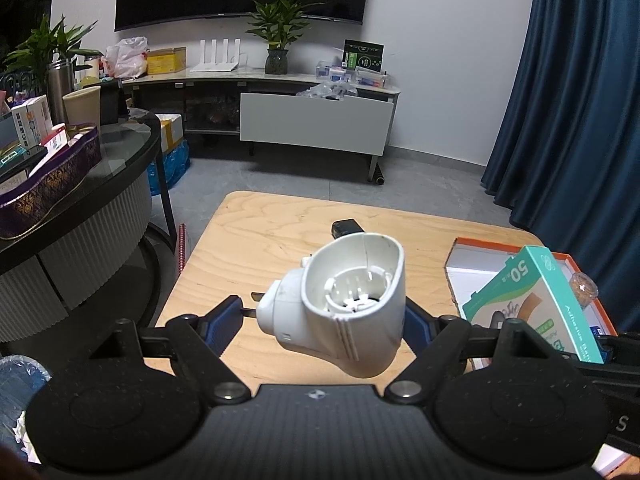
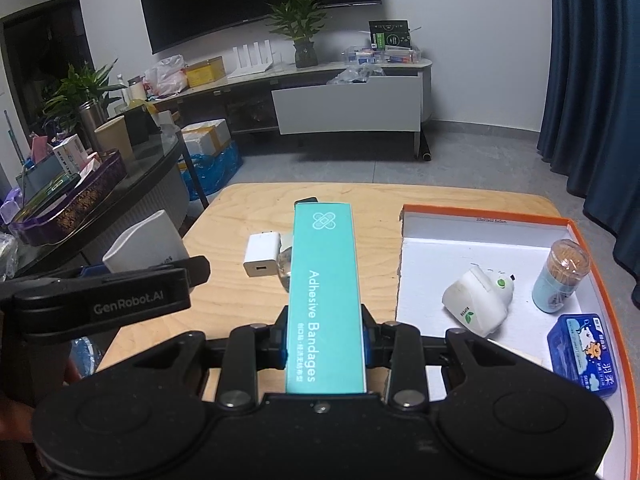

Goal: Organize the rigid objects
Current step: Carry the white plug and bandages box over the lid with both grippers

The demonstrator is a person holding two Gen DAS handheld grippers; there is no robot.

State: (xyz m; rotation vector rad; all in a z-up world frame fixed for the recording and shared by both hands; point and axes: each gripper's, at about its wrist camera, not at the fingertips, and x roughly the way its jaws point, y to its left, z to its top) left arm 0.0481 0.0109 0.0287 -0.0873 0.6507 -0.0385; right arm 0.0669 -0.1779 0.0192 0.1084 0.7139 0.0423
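Observation:
My left gripper (image 1: 324, 316) is shut on a white plug-in device (image 1: 344, 304), which hangs above the wooden table (image 1: 248, 248) with its hollow socket facing the camera. In the right wrist view the same gripper (image 2: 120, 296) and device (image 2: 148, 244) show at the left. My right gripper (image 2: 325, 340) is shut on a teal adhesive bandage box (image 2: 324, 288), held lengthwise over the table. The orange-rimmed white tray (image 2: 480, 236) lies to its right. On the table beyond lie a white charger cube (image 2: 260, 260), a small clear bottle (image 2: 285, 268) and a black object (image 2: 306, 200).
The tray holds a second white plug-in device (image 2: 480, 300), a toothpick jar (image 2: 562, 276) and a blue box (image 2: 584, 354). A dark round table (image 1: 120, 168) with a cluttered purple basket (image 1: 52, 184) stands at the left. Blue curtains (image 1: 580, 100) hang at the right.

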